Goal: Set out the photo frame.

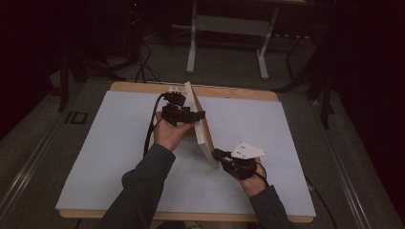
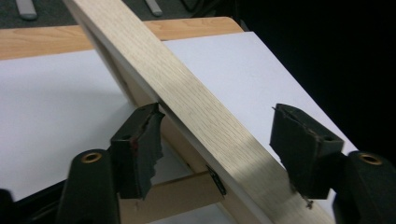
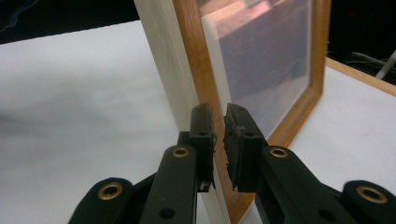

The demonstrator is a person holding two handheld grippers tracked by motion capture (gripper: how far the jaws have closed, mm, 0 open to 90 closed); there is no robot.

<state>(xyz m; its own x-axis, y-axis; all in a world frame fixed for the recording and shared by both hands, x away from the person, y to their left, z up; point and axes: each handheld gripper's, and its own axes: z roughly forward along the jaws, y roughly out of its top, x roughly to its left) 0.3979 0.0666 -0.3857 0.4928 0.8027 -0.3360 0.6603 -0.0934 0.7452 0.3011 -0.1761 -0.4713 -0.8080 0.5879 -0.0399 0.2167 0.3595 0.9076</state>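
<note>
A light wooden picture frame stands on edge on the white table top, running from the far middle toward the near right. My left gripper reaches over its upper edge from the left. In the left gripper view the jaws stand wide apart, and the frame's top rail passes between them. The frame's back strut shows below the rail. My right gripper is at the frame's near end. In the right gripper view it is shut on the frame's side rail, next to the glass.
The white sheet lies on a wooden board whose edge shows at the back. Beyond it a white table stand and cables sit on the dark floor. A cable trails from the left gripper across the sheet.
</note>
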